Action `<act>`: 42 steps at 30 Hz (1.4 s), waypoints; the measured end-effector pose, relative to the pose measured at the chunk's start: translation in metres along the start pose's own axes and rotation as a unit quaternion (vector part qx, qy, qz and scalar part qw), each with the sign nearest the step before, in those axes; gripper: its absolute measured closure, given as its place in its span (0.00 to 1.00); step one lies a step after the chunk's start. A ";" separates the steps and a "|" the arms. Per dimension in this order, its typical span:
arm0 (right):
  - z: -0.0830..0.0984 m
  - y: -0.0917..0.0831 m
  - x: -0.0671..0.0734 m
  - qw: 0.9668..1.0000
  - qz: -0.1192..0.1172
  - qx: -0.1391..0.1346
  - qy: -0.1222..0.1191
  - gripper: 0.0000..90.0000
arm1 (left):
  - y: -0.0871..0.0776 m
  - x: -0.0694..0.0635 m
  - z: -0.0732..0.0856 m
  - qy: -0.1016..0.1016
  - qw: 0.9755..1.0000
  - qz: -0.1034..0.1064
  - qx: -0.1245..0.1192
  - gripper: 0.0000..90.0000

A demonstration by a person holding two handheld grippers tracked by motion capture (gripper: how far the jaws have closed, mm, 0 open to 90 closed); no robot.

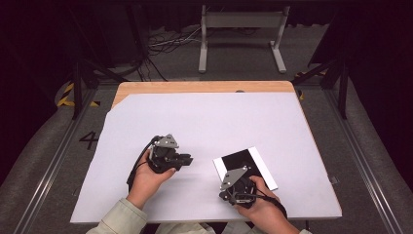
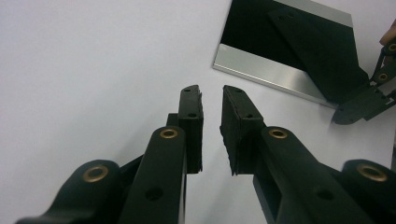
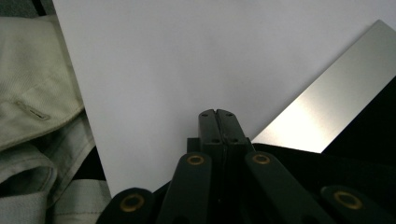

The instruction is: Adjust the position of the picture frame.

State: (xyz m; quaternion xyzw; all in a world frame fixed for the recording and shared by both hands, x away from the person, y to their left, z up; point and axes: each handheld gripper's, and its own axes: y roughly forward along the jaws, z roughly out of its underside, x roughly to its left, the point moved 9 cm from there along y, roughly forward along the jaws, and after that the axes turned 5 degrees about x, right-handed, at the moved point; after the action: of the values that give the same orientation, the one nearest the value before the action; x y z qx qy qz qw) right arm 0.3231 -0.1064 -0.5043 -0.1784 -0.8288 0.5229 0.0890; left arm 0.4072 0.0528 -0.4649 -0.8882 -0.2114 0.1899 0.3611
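The left gripper (image 1: 187, 159) rests near the desk's (image 1: 204, 122) near edge, tipped toward the black panel with silver strips (image 1: 246, 166); its fingers (image 2: 191, 116) stand slightly apart, holding nothing. The right gripper (image 1: 227, 181) lies over the panel's near corner, fingers (image 3: 217, 123) pressed together, empty. The panel's near end is hidden beneath it.
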 end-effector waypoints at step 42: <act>0.027 -0.058 -0.156 0.980 0.119 -0.044 0.154 1.00 | 0.004 0.000 0.001 0.000 1.000 0.003 0.006 0.87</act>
State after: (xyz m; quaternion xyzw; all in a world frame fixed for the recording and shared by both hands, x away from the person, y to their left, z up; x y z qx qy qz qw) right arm 0.4460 -0.2125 -0.4580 -0.3583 -0.8003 0.4585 0.1449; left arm 0.4076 0.0506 -0.4685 -0.8867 -0.2080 0.1918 0.3657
